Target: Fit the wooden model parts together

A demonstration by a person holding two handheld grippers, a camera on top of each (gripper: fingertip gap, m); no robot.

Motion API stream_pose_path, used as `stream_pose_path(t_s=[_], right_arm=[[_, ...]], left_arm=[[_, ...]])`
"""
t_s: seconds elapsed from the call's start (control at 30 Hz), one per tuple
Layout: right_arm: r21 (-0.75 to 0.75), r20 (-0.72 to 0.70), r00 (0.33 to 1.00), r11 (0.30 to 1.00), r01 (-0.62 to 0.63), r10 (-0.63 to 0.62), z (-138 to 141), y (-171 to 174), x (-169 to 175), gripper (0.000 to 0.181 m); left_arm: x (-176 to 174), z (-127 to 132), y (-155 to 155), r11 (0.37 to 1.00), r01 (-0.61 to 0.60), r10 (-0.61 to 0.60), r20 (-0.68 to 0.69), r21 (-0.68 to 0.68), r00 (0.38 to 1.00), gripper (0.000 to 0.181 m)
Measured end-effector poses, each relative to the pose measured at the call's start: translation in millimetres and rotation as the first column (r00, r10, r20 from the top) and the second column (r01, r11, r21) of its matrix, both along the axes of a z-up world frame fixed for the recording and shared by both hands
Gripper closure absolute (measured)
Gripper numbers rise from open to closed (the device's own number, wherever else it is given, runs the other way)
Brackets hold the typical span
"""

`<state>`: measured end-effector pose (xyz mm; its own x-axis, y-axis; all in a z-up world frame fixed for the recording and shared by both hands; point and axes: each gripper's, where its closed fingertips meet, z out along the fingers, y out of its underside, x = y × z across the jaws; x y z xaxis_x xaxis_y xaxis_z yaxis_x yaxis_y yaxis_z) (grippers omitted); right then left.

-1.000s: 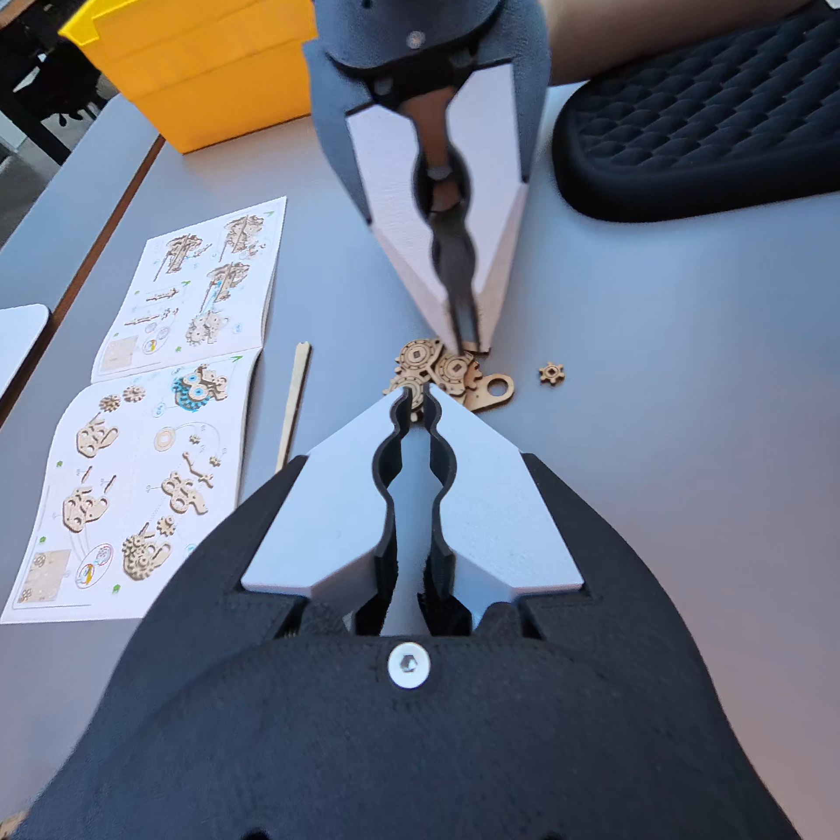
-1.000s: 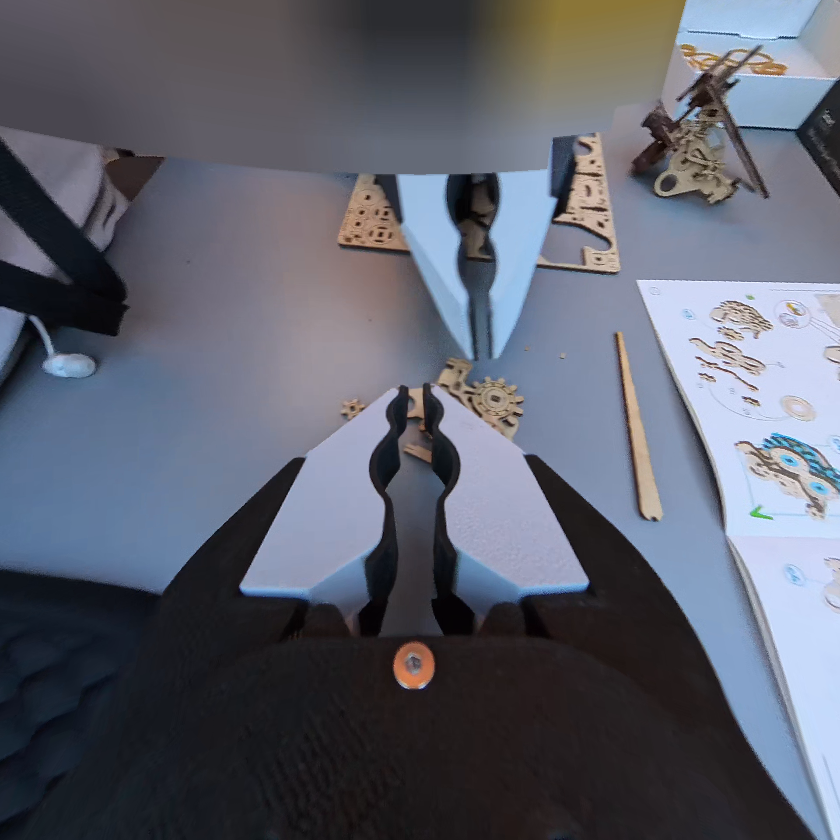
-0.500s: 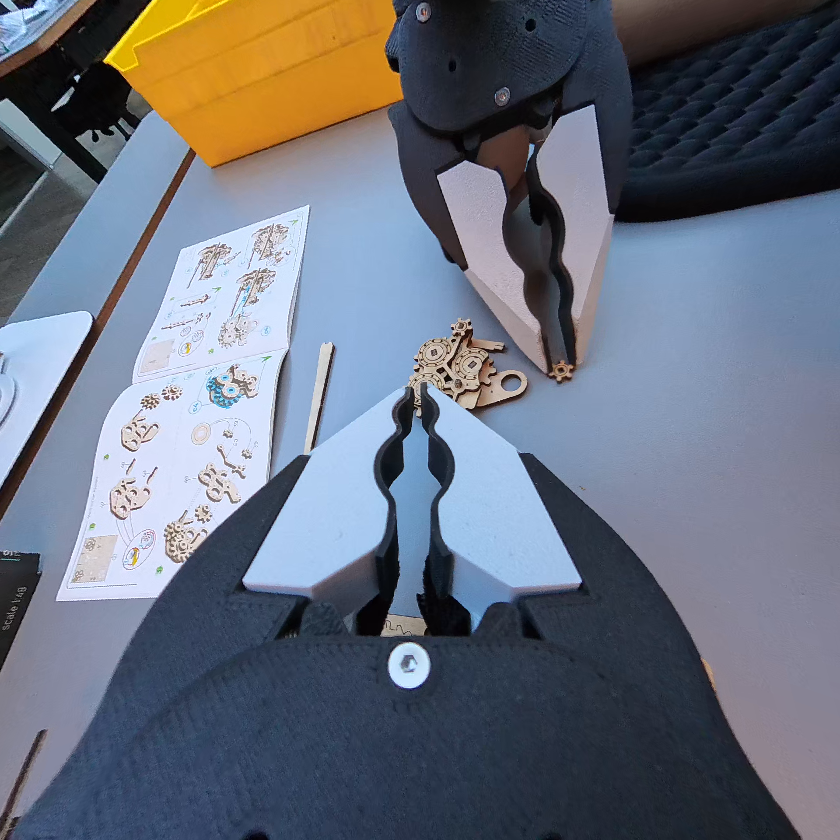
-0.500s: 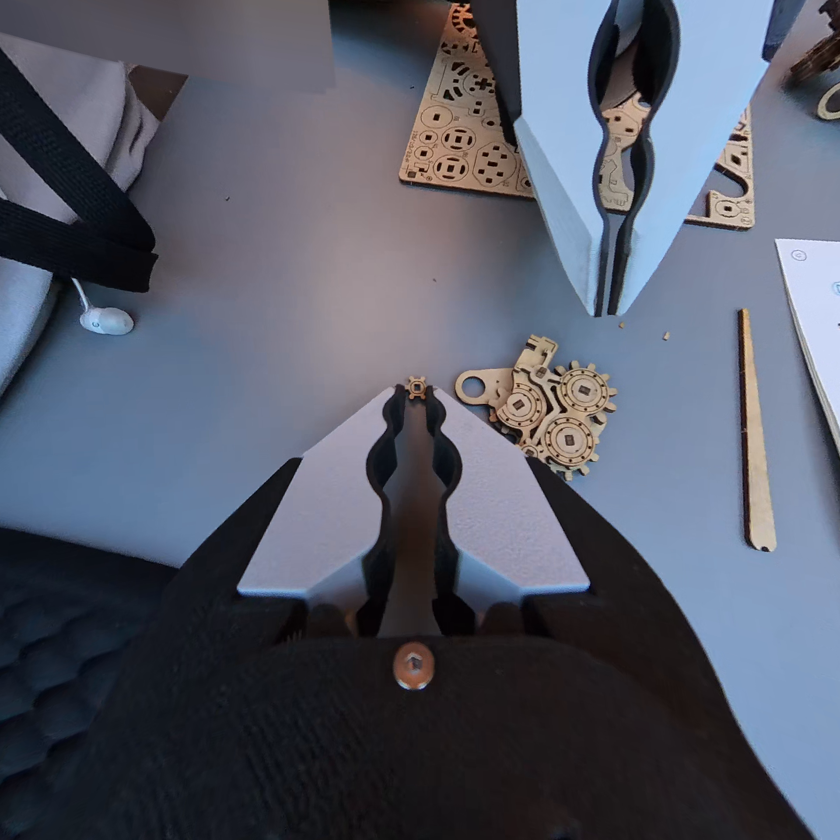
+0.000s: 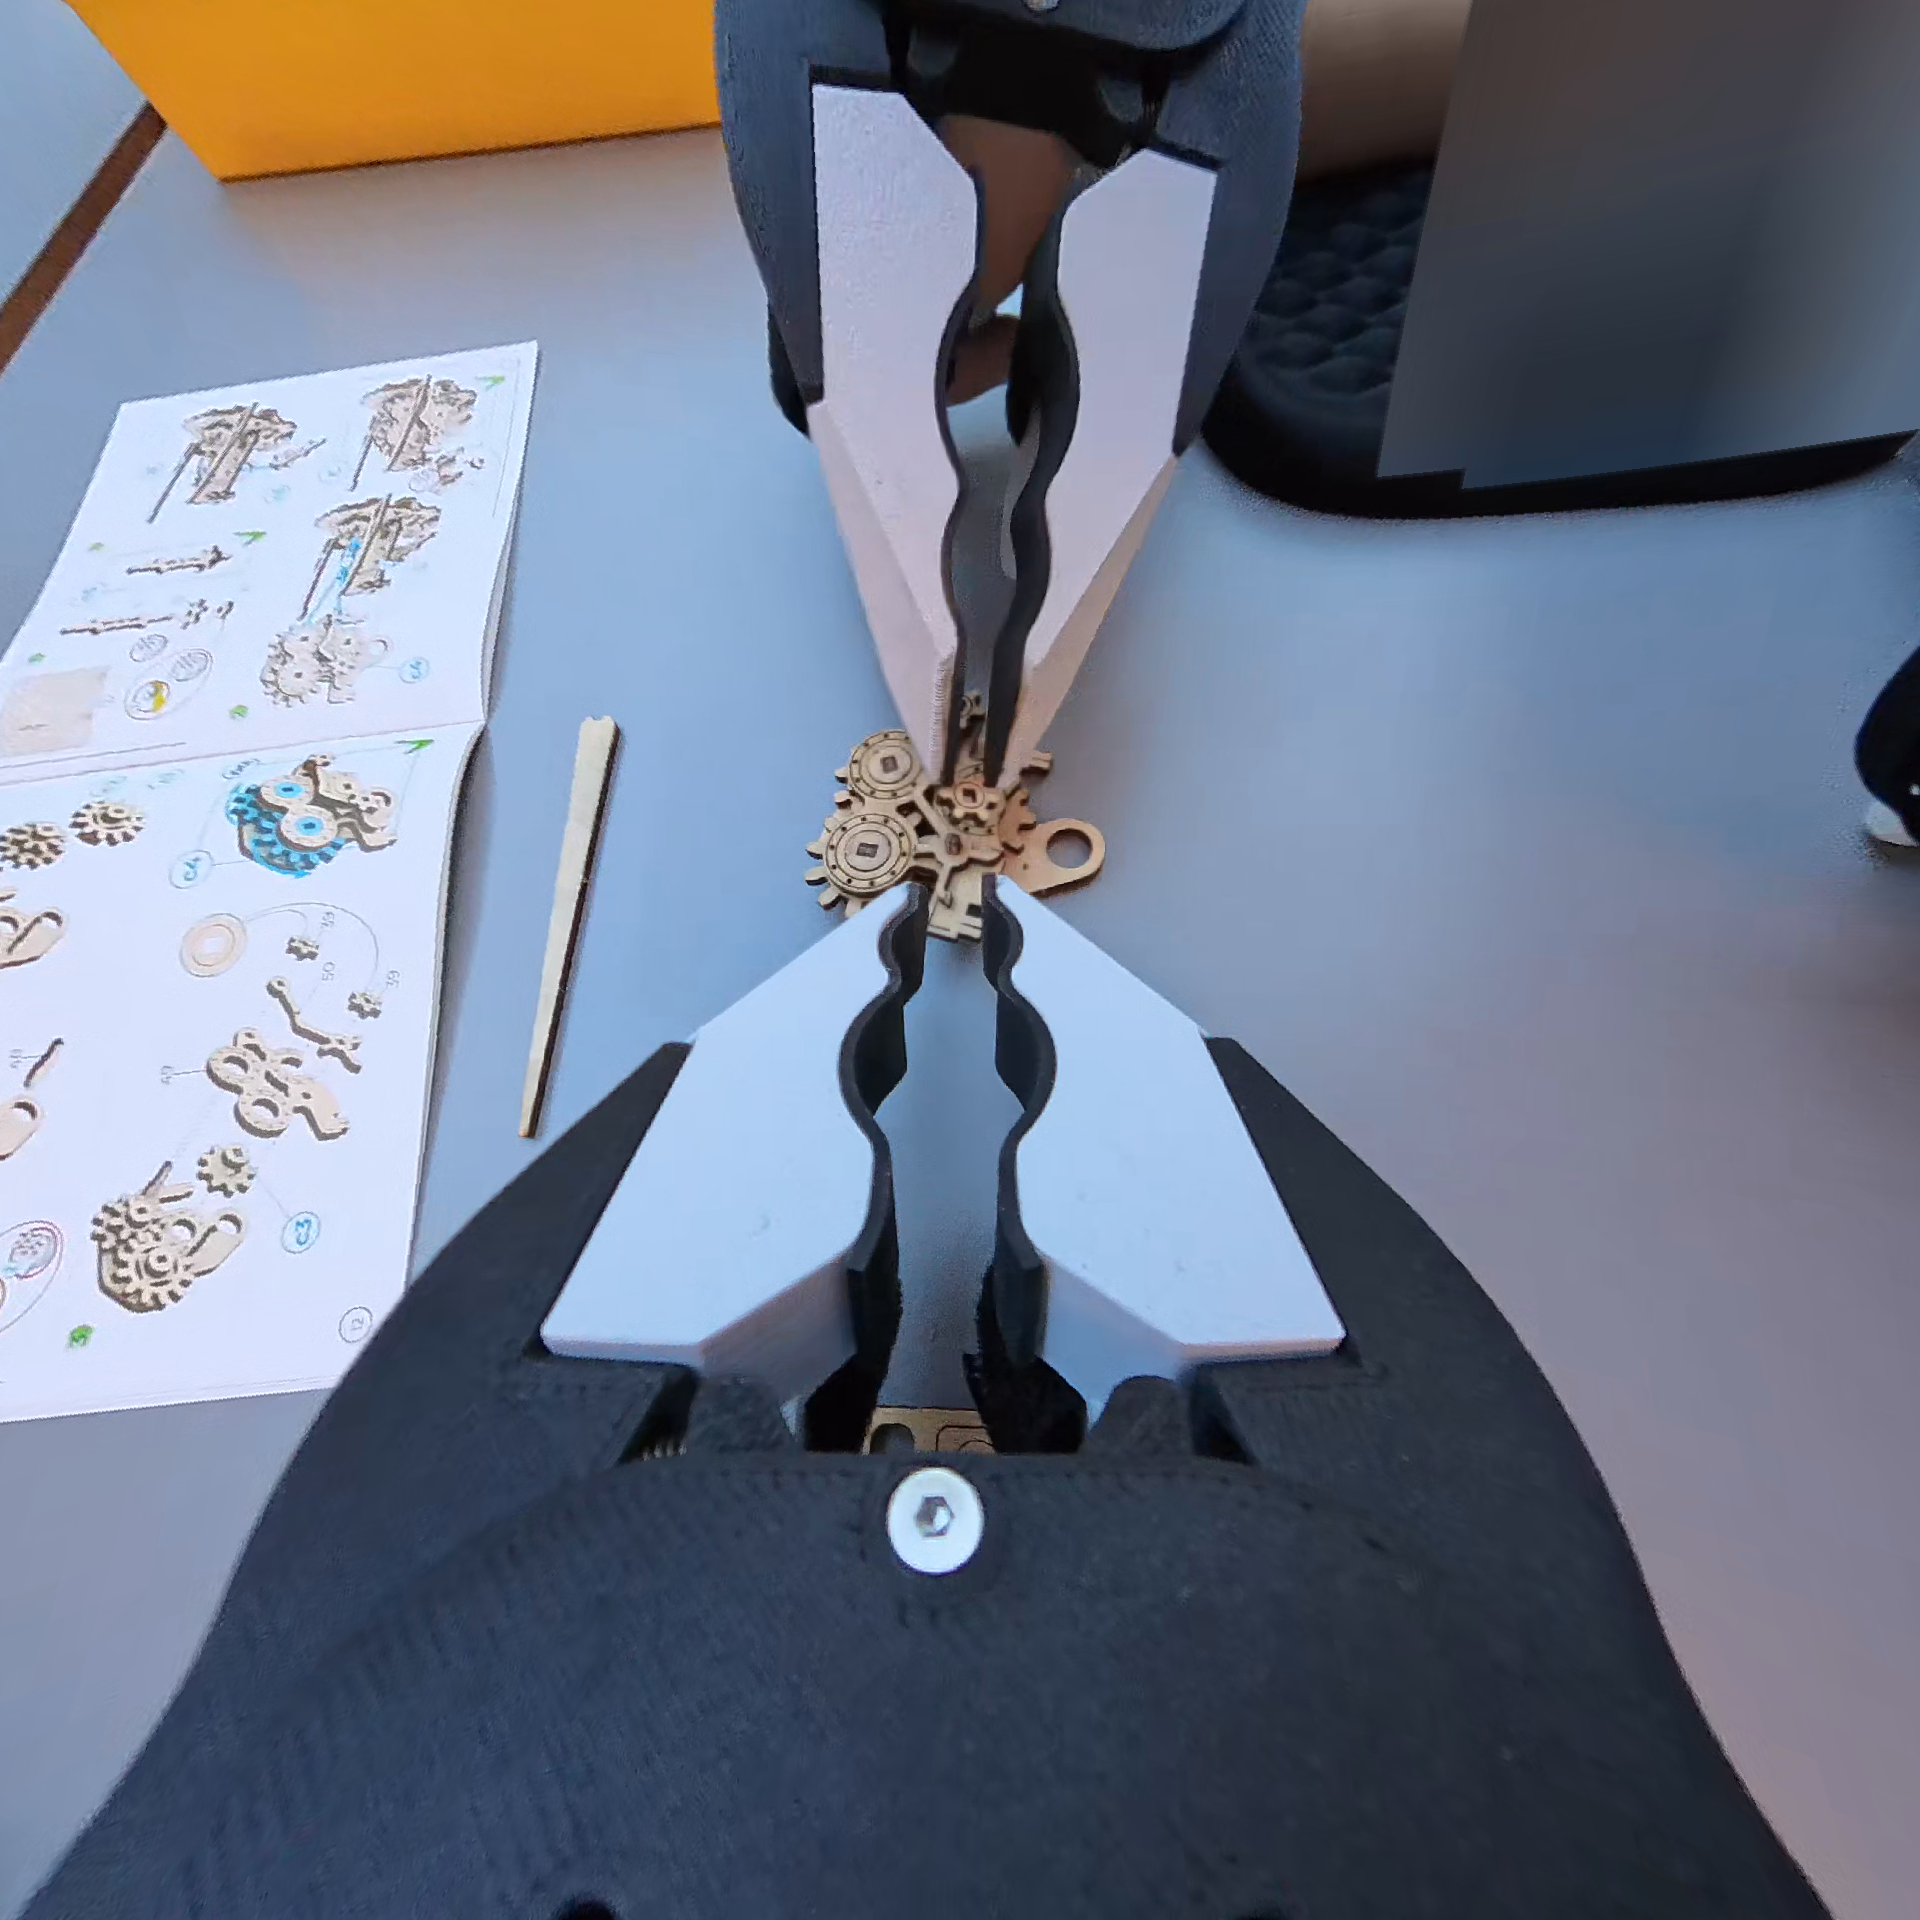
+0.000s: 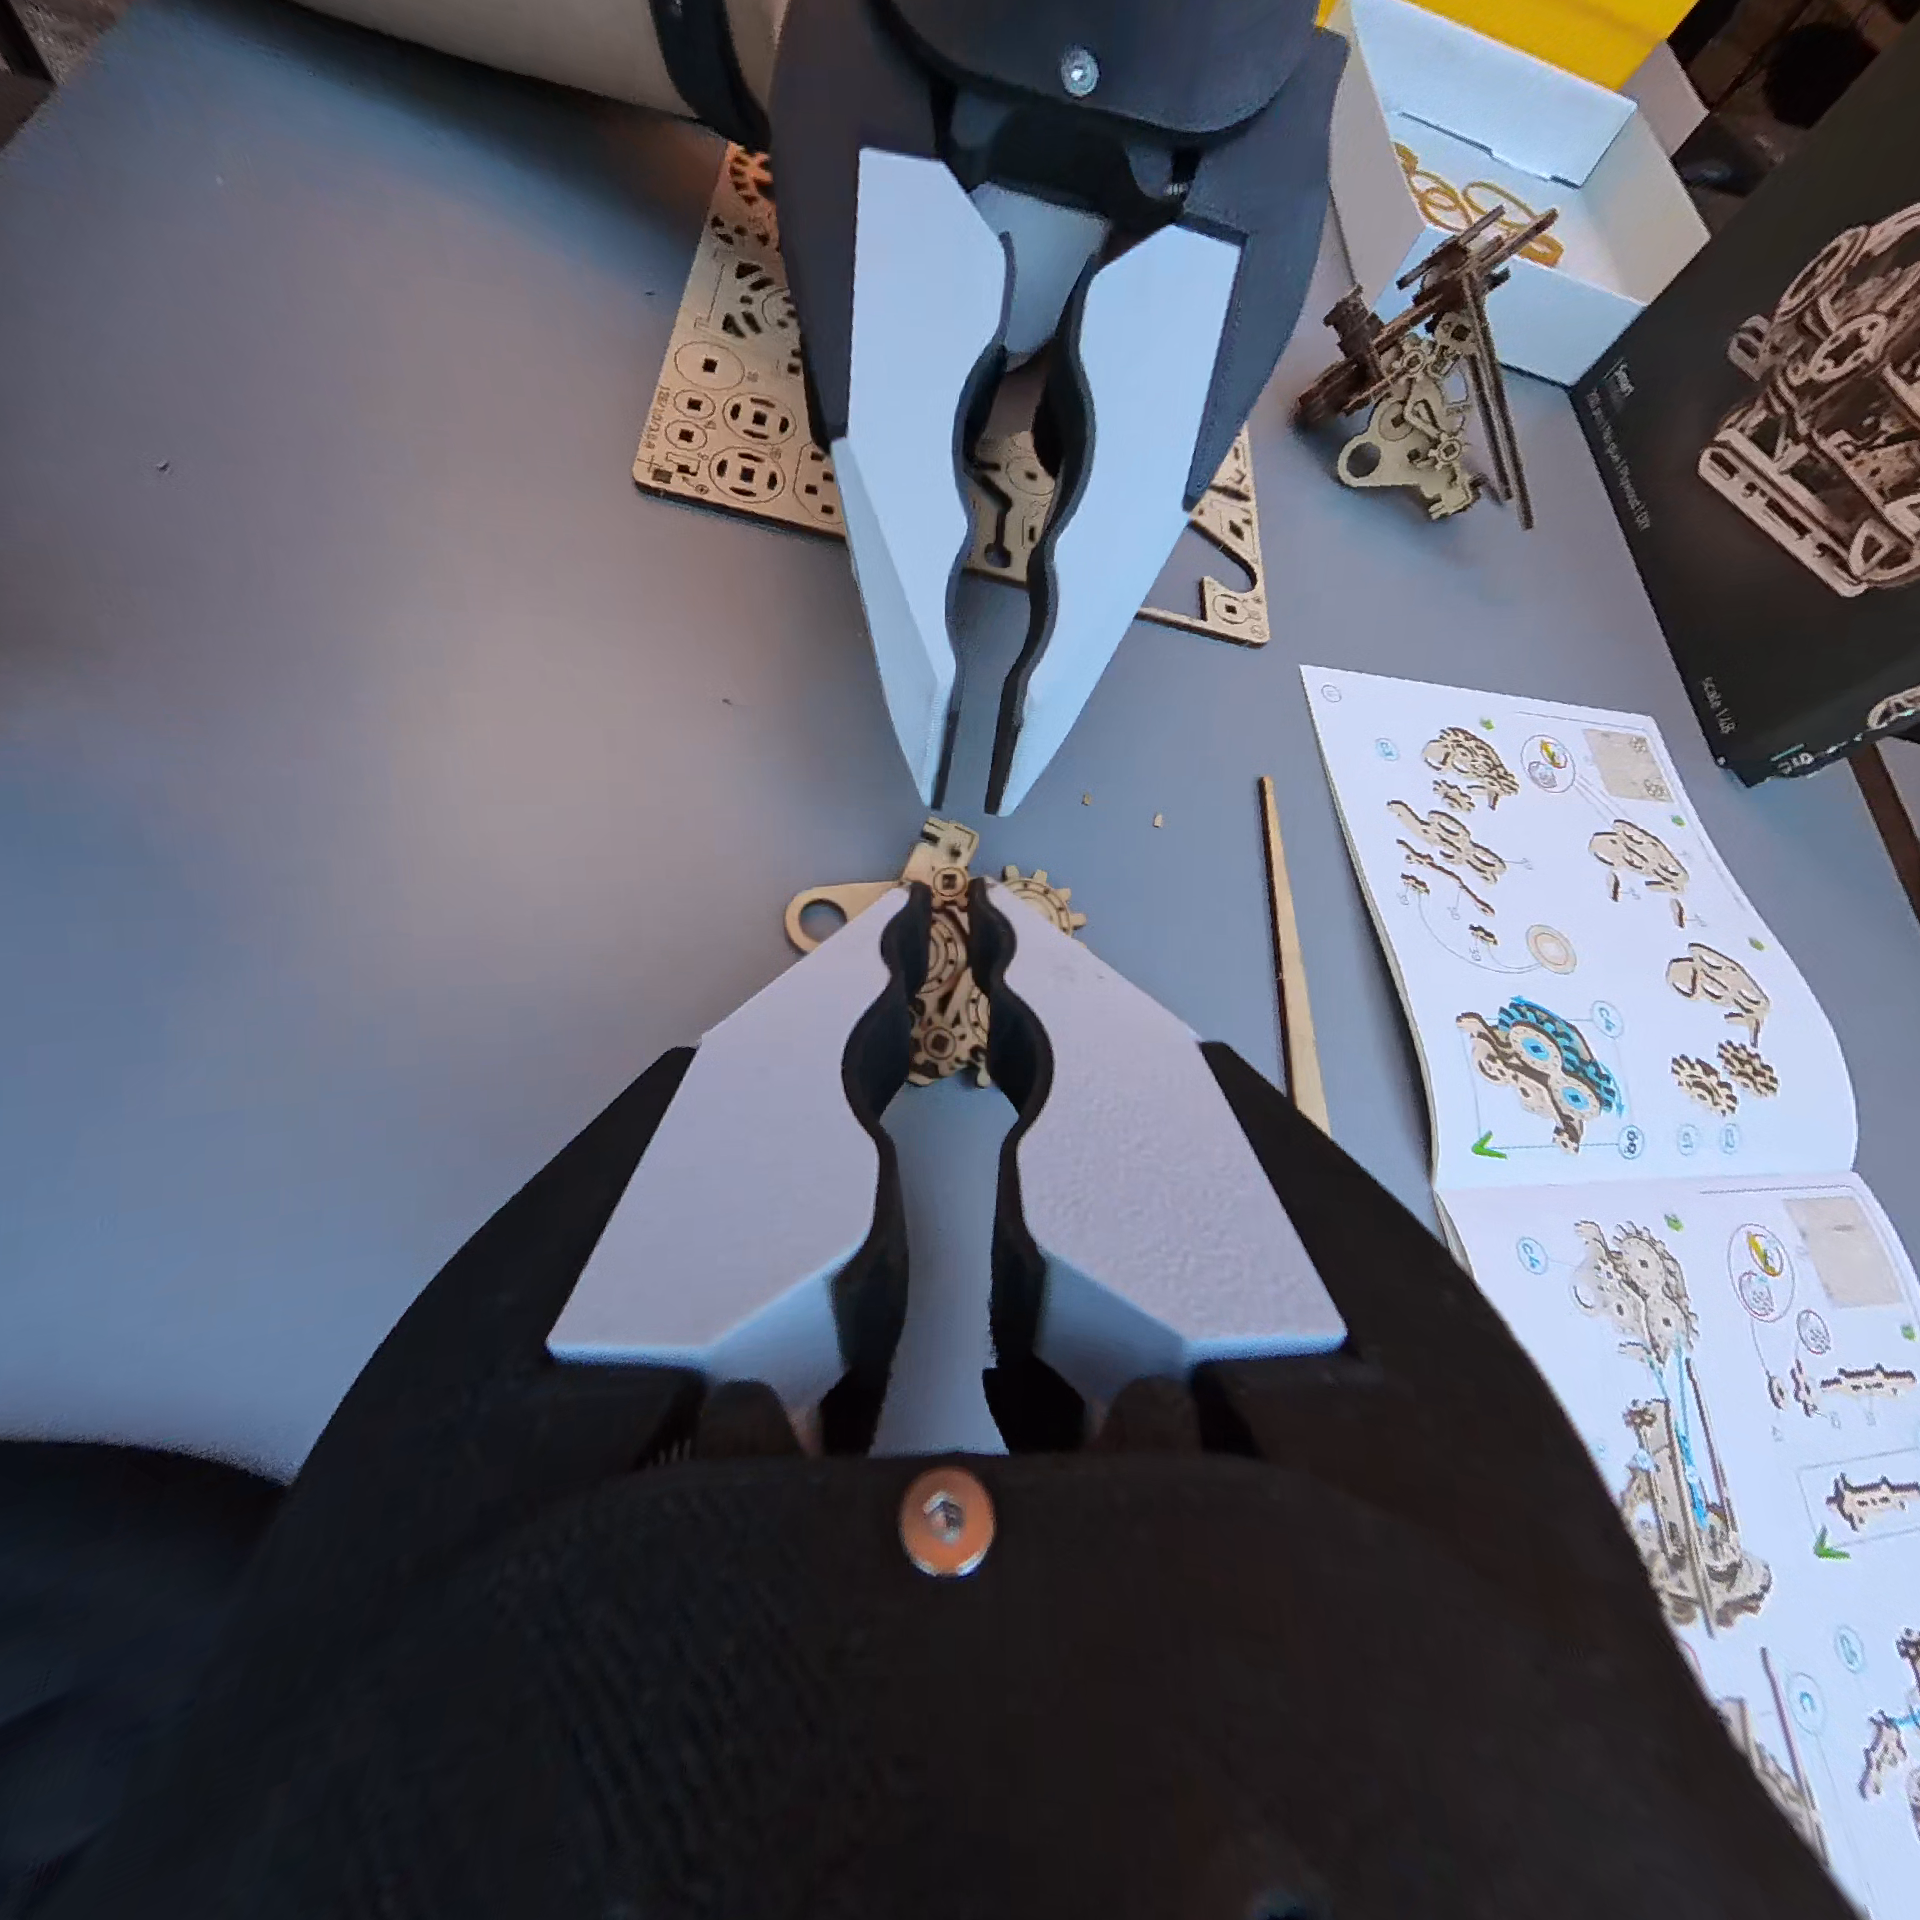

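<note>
The left gripper [image 5: 951,902] has its fingers slightly apart, empty, its tips just short of the wooden gear assembly [image 5: 904,842] lying flat on the grey table [image 5: 1455,935]. Opposite, the right gripper [image 6: 949,896] is clamped on a small wooden gear [image 6: 949,883] held over the assembly's top.

Beside the assembly lies a tapered wooden stick [image 5: 566,935], then an open instruction booklet [image 5: 239,831]. Farther off in the right wrist view: a laser-cut part sheet [image 6: 727,416], partly hidden behind the left gripper, a partly built dark wooden model [image 6: 1423,405], a white open box [image 6: 1496,197] holding yellowish cut-out pieces, and a black kit box [image 6: 1787,468]. A yellow bin [image 5: 416,83] and a black quilted cushion [image 5: 1320,416] stand beyond in the left wrist view.
</note>
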<state>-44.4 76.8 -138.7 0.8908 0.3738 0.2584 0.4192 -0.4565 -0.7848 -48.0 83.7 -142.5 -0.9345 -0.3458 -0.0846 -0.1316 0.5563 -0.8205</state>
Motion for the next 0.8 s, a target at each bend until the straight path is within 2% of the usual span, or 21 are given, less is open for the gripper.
stream_pose_path(t_s=[0.23, 0.4, 0.63, 0.8], right_arm=[[-0.025, 0.0, 1.0, 1.0, -0.006, 0.006, -0.1, 5.9, -0.3, 0.176], [-0.038, -0.015, 1.0, 0.999, 0.008, -0.008, -2.9, 5.3, -1.5, 0.176], [-0.061, 0.017, 1.0, 0.998, 0.021, -0.02, -6.4, 4.7, 0.9, 0.176], [-0.067, 0.011, 1.0, 0.997, 0.03, -0.029, -6.8, 5.0, 2.1, 0.176]], left_arm=[[6.1, 1.1, -4.3, 0.999, -0.031, 0.03, 0.06, 0.01, 0.998, 0.181], [4.2, -5.6, -5.7, 0.999, -0.015, 0.011, 0.077, 0.049, 0.997, 0.17], [5.6, -6.2, -9.0, 0.998, -0.01, 0.0, 0.143, 0.068, 0.99, 0.177], [7.3, -6.4, -8.5, 0.998, -0.016, 0.008, 0.129, 0.058, 0.992, 0.177]])
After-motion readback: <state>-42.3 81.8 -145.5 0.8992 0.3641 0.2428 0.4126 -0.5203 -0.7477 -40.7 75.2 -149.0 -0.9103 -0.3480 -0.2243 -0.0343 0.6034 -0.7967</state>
